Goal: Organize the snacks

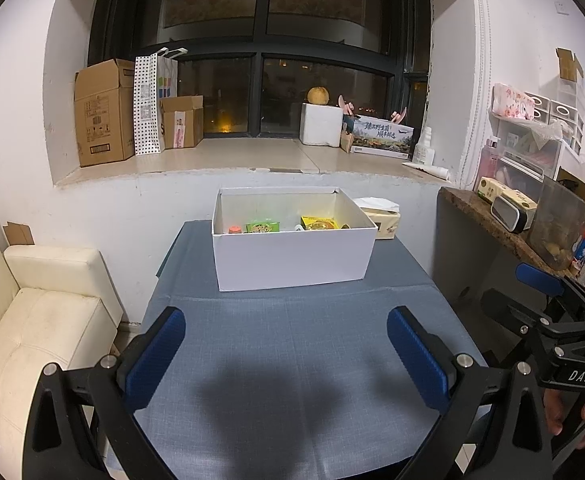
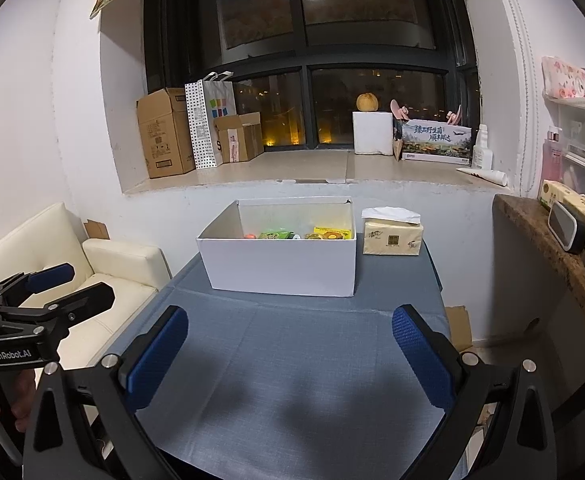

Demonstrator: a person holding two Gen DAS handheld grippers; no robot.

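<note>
the left hand-held gripper hung nearest, jaws wide and holding nothing, over the bare front of the blue-clothed worktop. the right hand-held gripper was just as wide and empty beside it. at the far end of the worktop stood an open white box with the snacks inside: a green packet, a yellow packet and something small and orange. a tissue pack sat just beside the box.
</note>
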